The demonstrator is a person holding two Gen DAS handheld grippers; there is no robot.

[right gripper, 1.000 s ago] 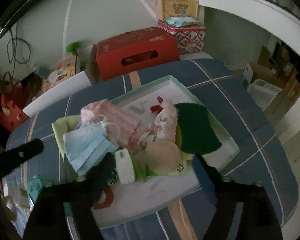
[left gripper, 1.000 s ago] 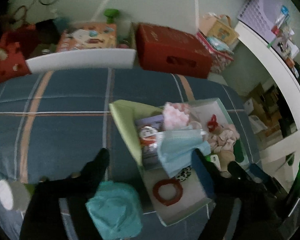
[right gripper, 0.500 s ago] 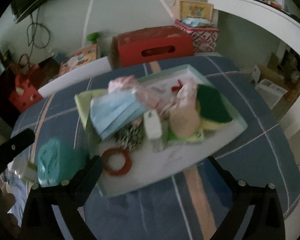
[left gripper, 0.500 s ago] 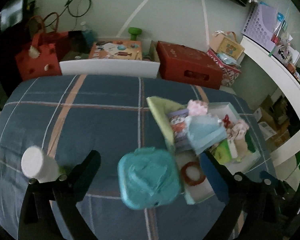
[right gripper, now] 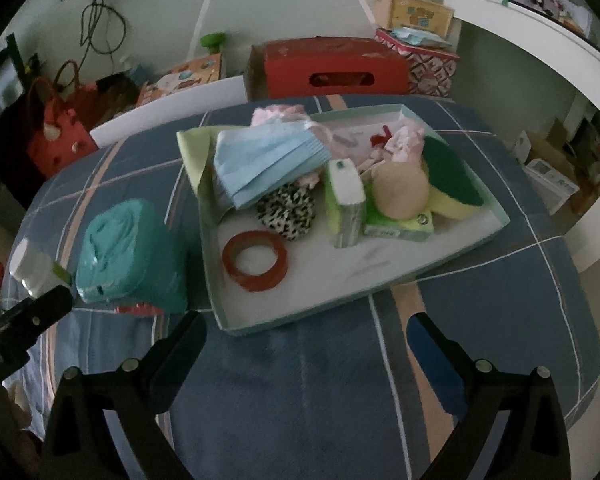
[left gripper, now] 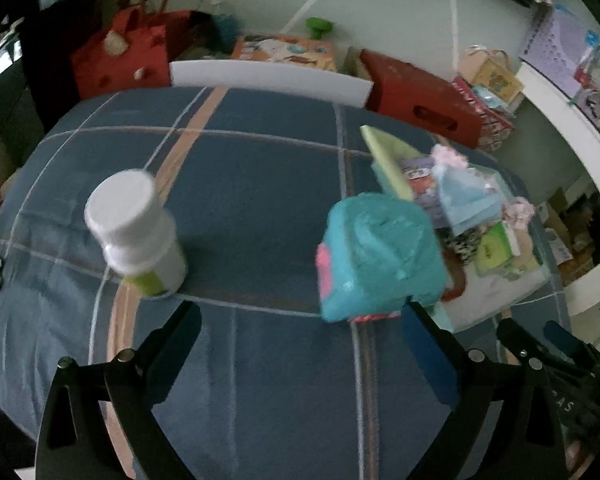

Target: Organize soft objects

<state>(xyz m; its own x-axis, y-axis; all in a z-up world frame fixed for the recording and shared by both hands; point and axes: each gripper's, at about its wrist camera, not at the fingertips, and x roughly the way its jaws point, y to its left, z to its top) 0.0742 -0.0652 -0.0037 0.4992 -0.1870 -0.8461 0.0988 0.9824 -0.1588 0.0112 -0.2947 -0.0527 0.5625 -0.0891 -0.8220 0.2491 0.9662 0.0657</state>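
Both claws, left (left gripper: 300, 332) and right (right gripper: 306, 336), now gape empty after we pulled back, leaving the teal pack (right gripper: 128, 252) beside the tray (right gripper: 452, 256).

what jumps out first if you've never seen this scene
A shallow white tray crammed with soft things, a stack of pale blue face masks on top, sits on the blue plaid cover. Just outside its left edge lies a crumpled teal plastic pack, with a white-capped bottle farther left.

Both wrist views look down over the plaid bedcover, facing the far wall. Left view sits left of the tray (left gripper: 496, 300), right view nearer it. Both share tray (right gripper: 452, 256) and teal pack (left gripper: 380, 248) (right gripper: 128, 252).
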